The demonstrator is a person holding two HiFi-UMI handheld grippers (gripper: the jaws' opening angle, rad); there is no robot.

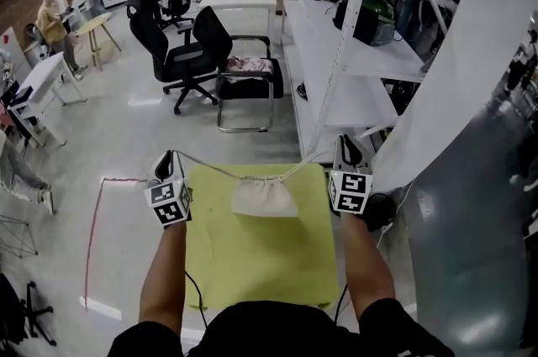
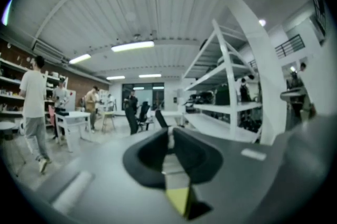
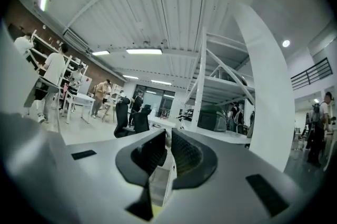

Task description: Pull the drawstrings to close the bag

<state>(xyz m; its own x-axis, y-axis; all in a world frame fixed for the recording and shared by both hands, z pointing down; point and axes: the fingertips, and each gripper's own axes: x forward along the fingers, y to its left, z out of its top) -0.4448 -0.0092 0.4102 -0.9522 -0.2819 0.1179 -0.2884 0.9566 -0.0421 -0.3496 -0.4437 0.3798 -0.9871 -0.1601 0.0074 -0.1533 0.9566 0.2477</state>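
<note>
The small cream cloth bag (image 1: 263, 197) lay on the far half of the square yellow-green table top (image 1: 261, 271), straight ahead of me at 12 o'clock. Its bunched-up mouth pointed away from me, toward 12 o'clock. Its flat bottom faced me, toward 6 o'clock. The bag was wider than it was deep, so its long side ran from 9 o'clock to 3 o'clock.

Two cords came out of the mouth. The left drawstring (image 1: 210, 167), a thin white cord, ran out toward 10 o'clock to my left gripper (image 1: 169, 157). The right drawstring (image 1: 308, 161), a cord just like it, ran out toward 2 o'clock to my right gripper (image 1: 345, 147). Both cords looked straight, and the bag's mouth sat between them like the low point of a wide V.

My left gripper (image 2: 169, 133) had its black jaws almost together, with only a thin slit between them. They were pinched on the left drawstring (image 2: 169, 139). Below the jaws I saw a bit of the table top (image 2: 179, 199).

My right gripper (image 3: 168, 136) was the same. Its ridged black jaws were nearly closed and squeezed the right drawstring (image 3: 168, 140).

My grippers stood by the two far corners of the table top, well apart. Past them were black office chairs (image 1: 189, 53) at 11 o'clock and a white metal shelf rack (image 1: 345, 70) at 1 o'clock.
</note>
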